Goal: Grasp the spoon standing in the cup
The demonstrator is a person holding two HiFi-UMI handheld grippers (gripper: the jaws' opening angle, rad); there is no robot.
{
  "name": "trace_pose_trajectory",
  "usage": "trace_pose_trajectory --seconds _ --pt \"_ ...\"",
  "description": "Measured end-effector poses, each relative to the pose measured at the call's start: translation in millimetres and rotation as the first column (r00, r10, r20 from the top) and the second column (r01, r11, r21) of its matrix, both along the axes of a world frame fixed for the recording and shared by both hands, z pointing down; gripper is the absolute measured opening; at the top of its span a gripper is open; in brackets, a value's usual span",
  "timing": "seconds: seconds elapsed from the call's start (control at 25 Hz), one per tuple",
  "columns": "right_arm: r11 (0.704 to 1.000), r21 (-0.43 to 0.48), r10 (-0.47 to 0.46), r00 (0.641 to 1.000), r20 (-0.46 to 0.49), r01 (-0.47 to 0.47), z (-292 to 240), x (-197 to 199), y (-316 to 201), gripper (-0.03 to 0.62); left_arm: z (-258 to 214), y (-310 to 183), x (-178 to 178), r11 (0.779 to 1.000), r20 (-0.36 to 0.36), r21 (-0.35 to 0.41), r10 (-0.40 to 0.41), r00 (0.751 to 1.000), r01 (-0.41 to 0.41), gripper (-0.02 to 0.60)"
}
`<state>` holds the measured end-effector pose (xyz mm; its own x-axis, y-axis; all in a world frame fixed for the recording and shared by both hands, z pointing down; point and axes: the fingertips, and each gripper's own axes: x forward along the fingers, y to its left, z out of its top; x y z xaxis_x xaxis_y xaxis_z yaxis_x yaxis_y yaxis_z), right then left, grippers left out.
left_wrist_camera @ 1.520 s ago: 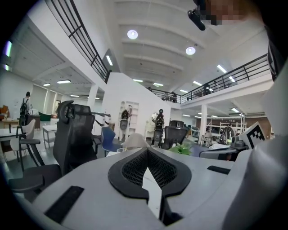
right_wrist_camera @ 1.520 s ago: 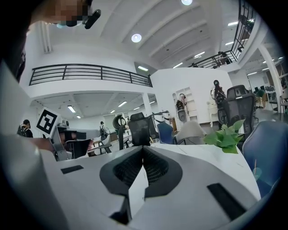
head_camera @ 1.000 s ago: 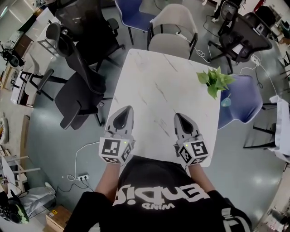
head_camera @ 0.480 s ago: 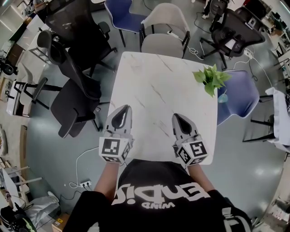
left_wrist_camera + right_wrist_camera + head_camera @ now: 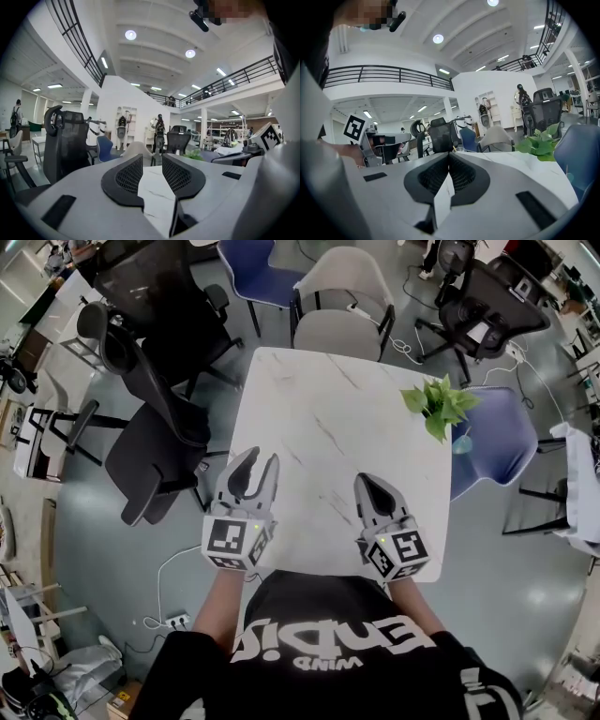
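Neither a cup nor a spoon shows on the white marble table [image 5: 337, 418] in the head view. A small clear rim [image 5: 458, 150] peeks just above my right jaws in the right gripper view; I cannot tell what it is. My left gripper [image 5: 259, 458] hovers over the table's near left edge, its jaws opening with nothing between them; in the left gripper view [image 5: 152, 159] only table top shows in the gap. My right gripper [image 5: 365, 481] rests at the near right edge, shut and empty, its jaws meeting in the right gripper view [image 5: 449, 153].
A green leafy plant [image 5: 439, 404] sits at the table's right edge. A black office chair [image 5: 155, 442] stands to the left, a beige chair [image 5: 342, 306] at the far side, a blue chair [image 5: 492, 442] to the right. People stand far off in the hall.
My left gripper's jaws, shut in both earlier frames, now stand apart. The right gripper has stayed put and shut. The head view shifted slightly early on.
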<state>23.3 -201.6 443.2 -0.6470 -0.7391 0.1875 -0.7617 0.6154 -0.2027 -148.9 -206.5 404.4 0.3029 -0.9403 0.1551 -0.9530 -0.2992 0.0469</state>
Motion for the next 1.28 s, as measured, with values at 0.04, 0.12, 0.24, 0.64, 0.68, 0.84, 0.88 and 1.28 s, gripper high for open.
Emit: trace_pose_trajectory --seconds 0.04,0.12,0.24,0.64,0.68,0.84,0.88,1.28 --pt "1.0 0.0 0.0 1.0 0.0 0.0 -1 0 0 0.012 -1 -2 0 1.0 0.004 0.0 -0.001 1.0 0.001 0.124" --pt "1.0 0.006 -0.002 1.0 0.002 0.002 -3 0 -2 0.012 -2 -6 -1 1.0 0.01 0.001 0.001 1.0 -0.001 0.124" --pt "1.0 0.007 -0.004 1.0 0.003 0.004 -4 0 -2 0.012 -4 -15 -2 1.0 0.02 0.006 0.008 1.0 -0.008 0.124" --pt "1.0 -0.008 -0.005 1.0 -0.001 0.005 -1 -2 -2 0.012 18 -64 -6 1.0 0.068 -0.024 0.016 0.998 -0.015 0.124" --pt "1.0 -0.008 -0.004 1.0 0.0 0.004 -1 -3 -2 0.012 23 -68 -7 0.999 0.077 -0.032 0.016 0.997 -0.014 0.124" --pt "1.0 -0.008 -0.001 1.0 0.002 0.001 -3 -4 -2 0.012 36 -86 -7 0.998 0.099 -0.058 0.027 0.995 -0.021 0.124" --pt "1.0 -0.009 0.001 1.0 0.002 -0.001 -3 -4 -2 0.012 39 -91 -6 0.998 0.105 -0.063 0.033 0.994 -0.026 0.124" --pt "0.999 -0.03 0.028 1.0 -0.008 -0.028 3 0 -9 0.012 65 -143 -6 0.995 0.14 -0.092 0.051 0.989 -0.039 0.124"
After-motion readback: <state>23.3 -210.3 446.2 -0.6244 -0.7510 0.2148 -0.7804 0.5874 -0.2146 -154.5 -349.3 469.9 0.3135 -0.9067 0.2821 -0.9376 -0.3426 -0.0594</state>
